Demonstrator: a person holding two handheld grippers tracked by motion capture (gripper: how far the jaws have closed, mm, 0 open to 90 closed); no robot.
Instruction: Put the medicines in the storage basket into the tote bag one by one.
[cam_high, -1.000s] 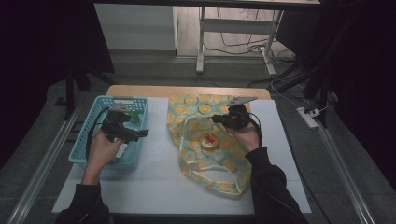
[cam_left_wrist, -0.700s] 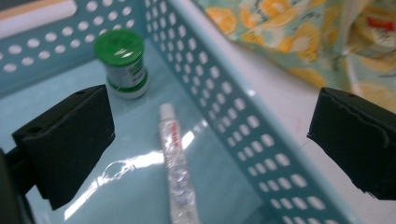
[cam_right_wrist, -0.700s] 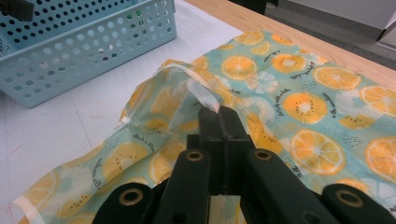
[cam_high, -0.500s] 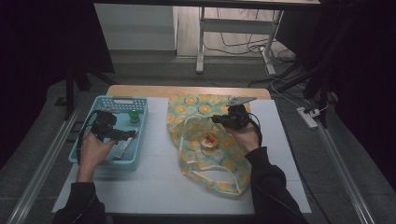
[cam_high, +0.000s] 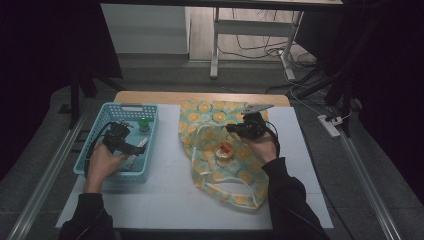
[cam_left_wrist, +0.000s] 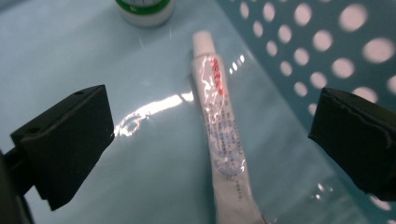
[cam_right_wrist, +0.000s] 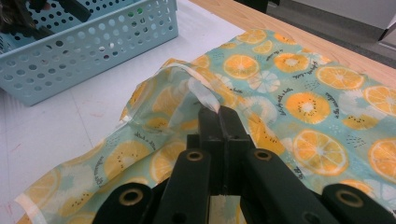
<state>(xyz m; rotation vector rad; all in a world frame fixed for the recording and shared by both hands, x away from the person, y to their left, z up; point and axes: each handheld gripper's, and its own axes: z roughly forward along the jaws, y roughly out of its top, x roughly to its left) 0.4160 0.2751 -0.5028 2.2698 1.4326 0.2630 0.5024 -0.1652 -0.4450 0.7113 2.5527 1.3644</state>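
Fig. — Picking a tube from the basket while the bag is held open.

Nearest, left gripper sits low inside the basket, fingers spread wide w/ nothing gripped. The tube lies flat on the basket floor between them, cap end pointing away, toward a green-lidded jar further off. The tube is nearer the right-hand finger in this view and close to the perforated wall.

Across the table, right gripper has its fingers fully closed on the rim of the fruit-print bag, lifting it so the mouth gapes; in the high view a small red-topped item shows through the bag.

Doing the step well, as judged:
- Centre the tube between the fingers before closing; it looks off-centre now.
- Grip across the firm mid-body, not the flattened tail, which would prob. slip.
- Go down till the fingers nearly meet the floor; the tube is thin & glossy.
- Keep the far finger off the wall, or the basket may shift.
- Keep the right hand steady, rim raised, so the mouth is open for the drop.
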